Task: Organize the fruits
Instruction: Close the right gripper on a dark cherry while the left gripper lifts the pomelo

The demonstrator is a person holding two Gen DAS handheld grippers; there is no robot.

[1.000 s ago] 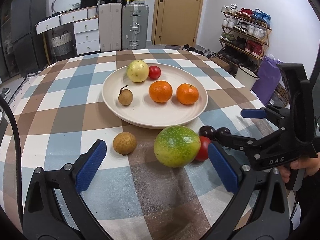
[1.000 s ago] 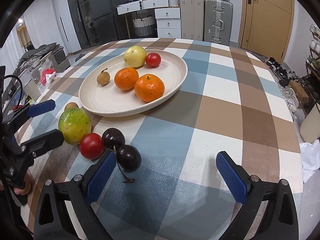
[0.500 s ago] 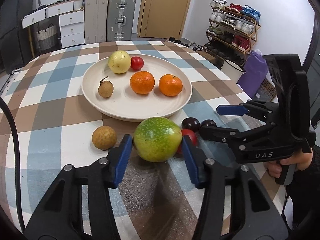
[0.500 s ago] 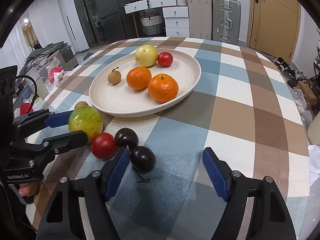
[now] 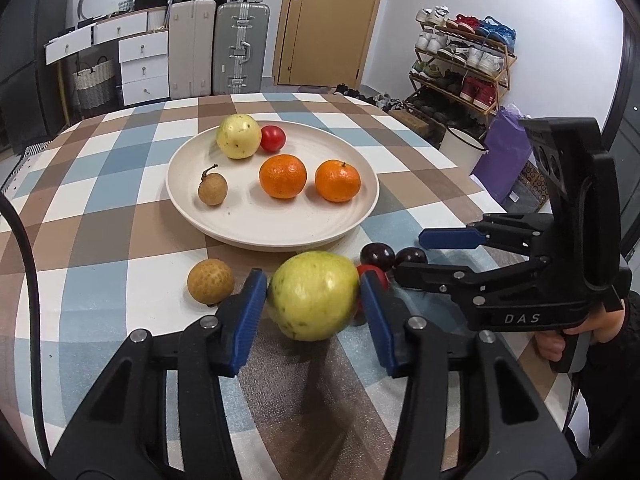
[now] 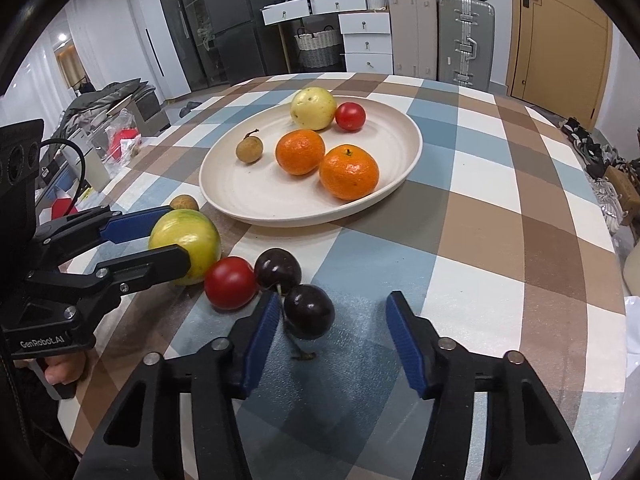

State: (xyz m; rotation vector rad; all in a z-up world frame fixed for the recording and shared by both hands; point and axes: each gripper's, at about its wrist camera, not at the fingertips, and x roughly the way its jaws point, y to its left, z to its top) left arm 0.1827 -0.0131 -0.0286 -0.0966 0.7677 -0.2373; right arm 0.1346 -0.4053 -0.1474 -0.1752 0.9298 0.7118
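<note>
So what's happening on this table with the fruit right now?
A person is sorting fruit onto a cream plate with two handheld grippers. The left gripper is closing on the big green-yellow fruit, pads at its sides. The right gripper is closing around a dark cherry, right pad not yet touching. A red tomato, another cherry and a brown longan wait on the cloth.

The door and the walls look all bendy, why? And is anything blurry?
Left wrist view: the fisheye lens bows the door and darkens the corners; the green-yellow fruit between the tongs looks slightly smeared. Right wrist view: same bending, with the suitcase leaning and the dark cherry sharp.
</note>
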